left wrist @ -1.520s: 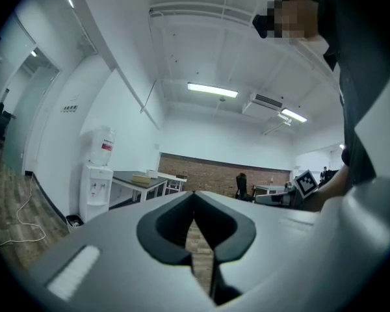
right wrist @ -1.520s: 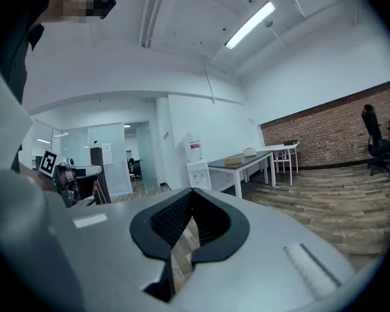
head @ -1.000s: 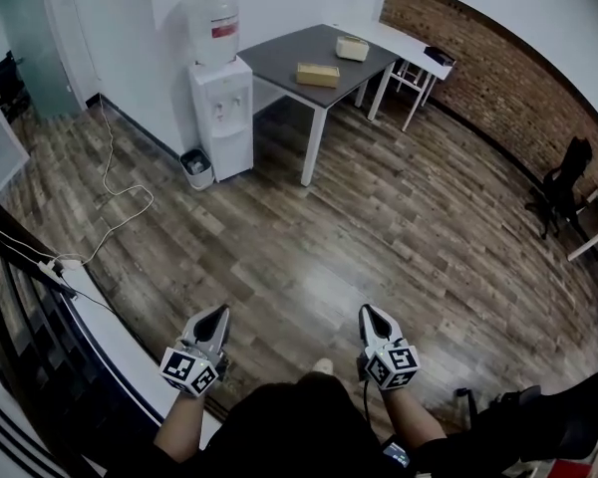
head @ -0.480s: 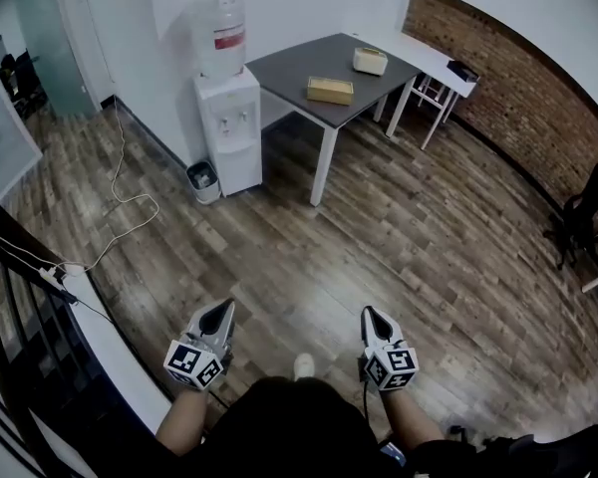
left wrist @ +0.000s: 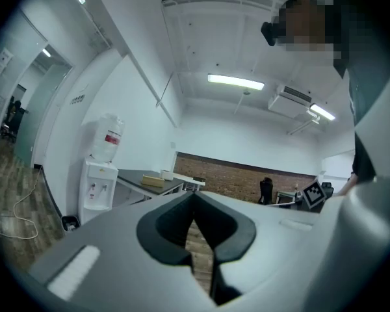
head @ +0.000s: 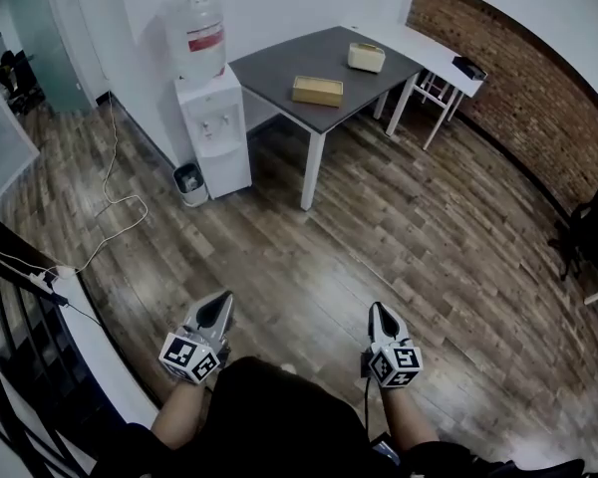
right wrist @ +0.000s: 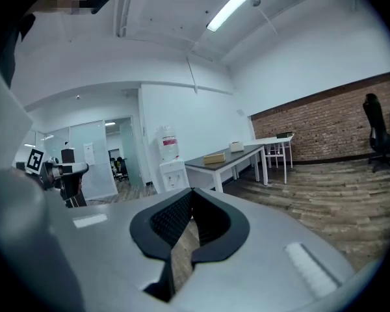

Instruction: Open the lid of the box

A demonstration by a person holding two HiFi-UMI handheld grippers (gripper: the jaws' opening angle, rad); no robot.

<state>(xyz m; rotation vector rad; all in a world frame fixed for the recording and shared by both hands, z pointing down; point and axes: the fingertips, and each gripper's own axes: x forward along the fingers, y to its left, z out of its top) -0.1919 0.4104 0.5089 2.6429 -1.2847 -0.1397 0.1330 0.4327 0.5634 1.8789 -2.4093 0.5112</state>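
A flat tan box (head: 317,91) lies near the front edge of a dark grey table (head: 299,56) far across the room, lid down. A smaller cream box (head: 367,58) sits behind it. Both grippers are held low over the wooden floor, well short of the table. My left gripper (head: 220,304) is shut and empty, and so is my right gripper (head: 381,312). In the left gripper view the tan box (left wrist: 152,181) shows small beyond the left gripper (left wrist: 194,194). In the right gripper view the tan box (right wrist: 214,158) and cream box (right wrist: 236,147) show past the right gripper (right wrist: 192,191).
A white water dispenser (head: 211,118) stands left of the table, with a small bin (head: 189,179) beside it. A cable (head: 110,202) trails over the floor at left. A dark railing (head: 20,366) borders the left. A white desk (head: 429,53) and black chair (head: 588,232) stand by the brick wall.
The person has walked forward across the floor, so the table and dispenser sit a little nearer in the head view. Both grippers stay shut and side by side.
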